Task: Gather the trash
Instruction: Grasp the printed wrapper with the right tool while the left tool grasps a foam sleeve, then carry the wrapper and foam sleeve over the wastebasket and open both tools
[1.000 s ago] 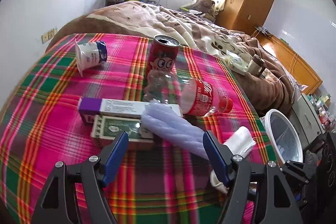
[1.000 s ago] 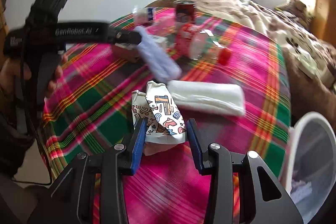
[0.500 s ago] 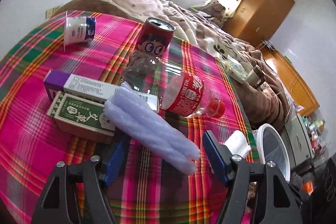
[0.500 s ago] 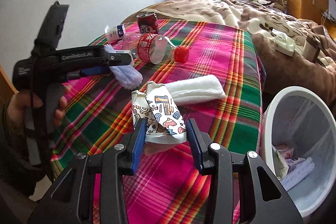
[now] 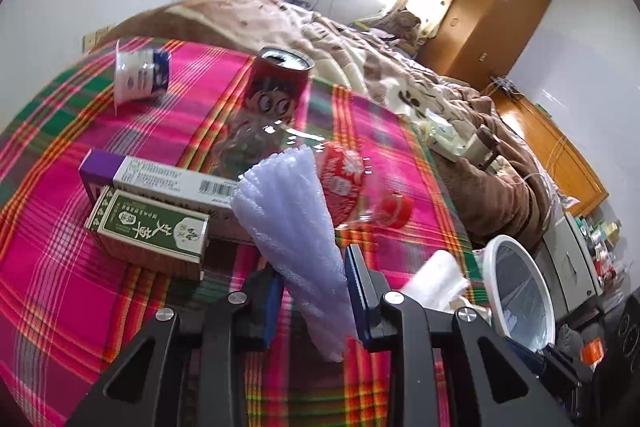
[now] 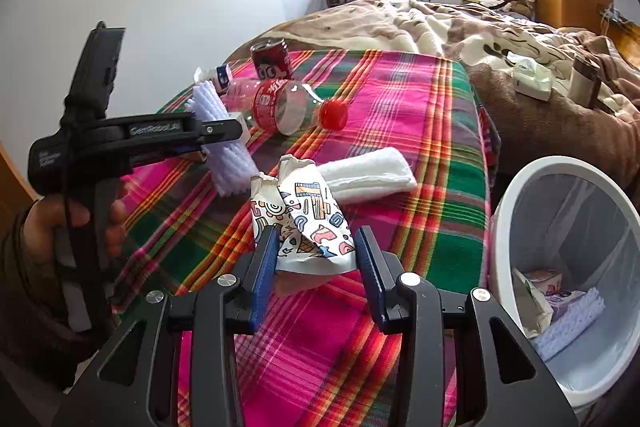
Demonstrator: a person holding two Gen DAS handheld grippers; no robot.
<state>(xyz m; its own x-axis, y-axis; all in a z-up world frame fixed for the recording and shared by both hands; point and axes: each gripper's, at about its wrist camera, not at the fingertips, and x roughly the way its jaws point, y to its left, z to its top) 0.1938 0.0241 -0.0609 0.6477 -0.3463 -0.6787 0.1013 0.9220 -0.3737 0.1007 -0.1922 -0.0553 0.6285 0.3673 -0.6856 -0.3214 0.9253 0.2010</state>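
The left gripper [image 5: 314,293] has closed: its jaws, spread wide around the foam net sleeve [image 5: 294,227] a second ago, now pinch it, and the sleeve is lifted clear of the green box [image 5: 150,231] to the jaws' left. This item is secured for transfer to the trash bin [image 6: 516,195]. The right gripper [image 6: 316,263] is unchanged; its jaws remain pressed on the printed paper cup [image 6: 304,223], with the bin to their right and the plastic bottle [image 6: 288,105] ahead on the counter [image 6: 400,99].
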